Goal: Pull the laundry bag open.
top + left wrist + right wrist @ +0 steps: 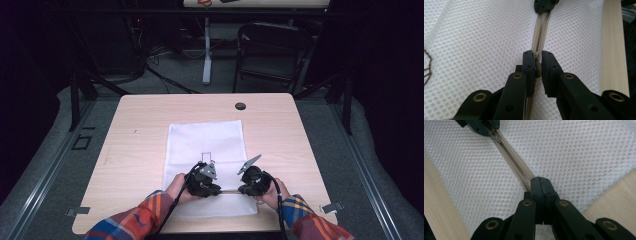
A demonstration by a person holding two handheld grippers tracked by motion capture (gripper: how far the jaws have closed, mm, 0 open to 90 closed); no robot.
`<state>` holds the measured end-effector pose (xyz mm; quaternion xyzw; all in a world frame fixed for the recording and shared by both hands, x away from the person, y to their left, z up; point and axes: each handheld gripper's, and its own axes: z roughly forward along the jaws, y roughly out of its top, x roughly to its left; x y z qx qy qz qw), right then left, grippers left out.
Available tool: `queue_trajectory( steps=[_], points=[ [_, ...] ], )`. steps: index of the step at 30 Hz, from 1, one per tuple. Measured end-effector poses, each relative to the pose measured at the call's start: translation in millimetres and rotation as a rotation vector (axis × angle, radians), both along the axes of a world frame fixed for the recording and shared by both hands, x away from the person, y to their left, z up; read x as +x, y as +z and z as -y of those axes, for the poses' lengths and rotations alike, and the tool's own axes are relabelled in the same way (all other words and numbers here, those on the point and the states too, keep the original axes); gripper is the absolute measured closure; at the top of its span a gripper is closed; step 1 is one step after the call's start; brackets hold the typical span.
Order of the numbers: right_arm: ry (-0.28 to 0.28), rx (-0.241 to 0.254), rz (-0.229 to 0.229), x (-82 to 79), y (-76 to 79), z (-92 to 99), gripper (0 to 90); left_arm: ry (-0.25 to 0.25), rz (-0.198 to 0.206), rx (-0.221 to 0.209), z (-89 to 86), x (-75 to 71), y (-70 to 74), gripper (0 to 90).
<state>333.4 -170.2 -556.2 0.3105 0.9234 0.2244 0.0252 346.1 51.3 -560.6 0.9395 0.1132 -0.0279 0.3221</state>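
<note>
Left gripper view looks down along the left gripper [537,67], whose two black jaws are drawn in close on the small beige zipper pull [538,70] of a white mesh bag [481,47], the pull pinched in the narrow slot between them. From the jaws the beige zipper [540,35] runs straight away across the mesh to the tips of the other gripper, which sit on it at the top edge of this view. A dark line drawing on the mesh shows at the far left, and a strip of light wooden table [615,45] lies along the right side. Right gripper view shows the right gripper [541,186] with its jaws pressed fully together on the zipper, the beige tape disappearing under their tips; I cannot tell whether they nip the tape alone or some mesh with it. The zipper leads up and left from there to the left gripper's jaws and the pull. High view places both grippers near the front edge of the table [130,130], close side by side and apart, the left gripper [204,182] and right gripper [252,182] held by hands in plaid sleeves [145,215], with the zipper stretched between them across the near end of the bag [205,140], which lies flat at the table's middle. A folding chair [272,50] stands beyond the table.
</note>
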Motion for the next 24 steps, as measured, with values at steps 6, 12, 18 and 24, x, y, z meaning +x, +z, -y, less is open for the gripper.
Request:
queue_trajectory(
  steps=[6, 12, 18, 24],
  points=[
    [0.006, -0.002, -0.001, -0.9, 0.2, -1.1, 90.0, -0.003, -0.001, 0.01, -2.4, -0.9, 0.9, 81.7],
    [0.008, -0.022, 0.009, -2.0, 0.8, -3.4, 90.0, -0.01, -0.004, 0.002, -2.7, -0.4, -0.7, 81.8],
    [0.007, -0.038, 0.014, -2.8, 1.5, -5.1, 90.0, -0.011, -0.006, 0.007, -5.2, -0.5, -0.2, 81.8],
    [0.01, -0.049, 0.015, -3.5, 2.0, -5.4, 90.0, 0.004, -0.012, 0.004, -14.3, 0.8, 0.8, 81.6]
  ],
)
